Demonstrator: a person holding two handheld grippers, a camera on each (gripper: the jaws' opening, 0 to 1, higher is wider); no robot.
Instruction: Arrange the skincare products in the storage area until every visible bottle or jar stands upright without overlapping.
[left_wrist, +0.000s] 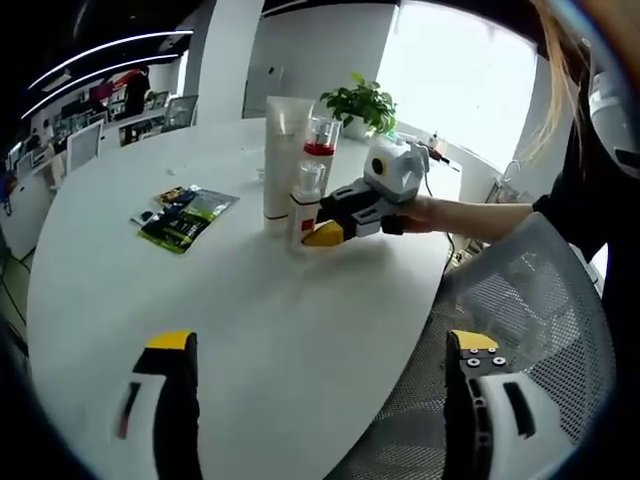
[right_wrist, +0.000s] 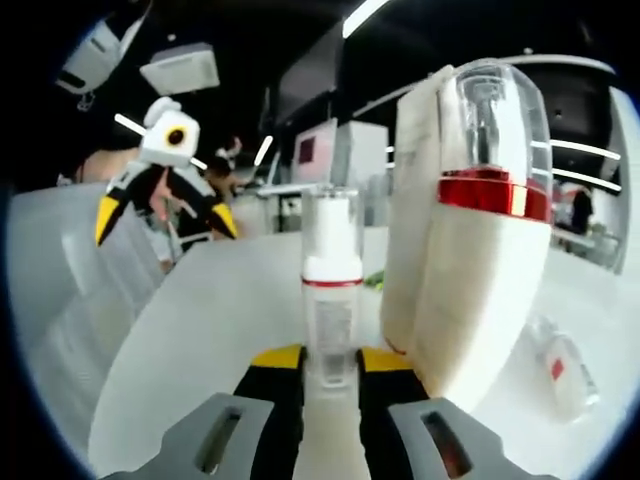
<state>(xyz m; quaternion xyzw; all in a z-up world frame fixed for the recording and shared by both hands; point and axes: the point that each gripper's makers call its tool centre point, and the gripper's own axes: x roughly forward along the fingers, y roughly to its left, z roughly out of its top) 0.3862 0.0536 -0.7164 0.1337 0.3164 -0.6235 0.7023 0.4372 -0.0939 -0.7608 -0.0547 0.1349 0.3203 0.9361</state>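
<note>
White worktop (left_wrist: 250, 330) carries 3 upright products; my right gripper (right_wrist: 330, 372) is clamped on the small clear bottle (right_wrist: 331, 300) beside the red-banded bottle (right_wrist: 480, 250), while my left gripper (left_wrist: 320, 390) hangs wide open, holding nothing.

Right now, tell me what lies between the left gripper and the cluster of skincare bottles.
In the left gripper view, bare white table lies between the left gripper and the bottles. A green packet lies off to the side, outside that stretch.

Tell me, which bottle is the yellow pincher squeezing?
The small clear pump bottle. It sits between the right gripper jaws, while the taller red-banded bottle and white tube stand free beside it.
</note>
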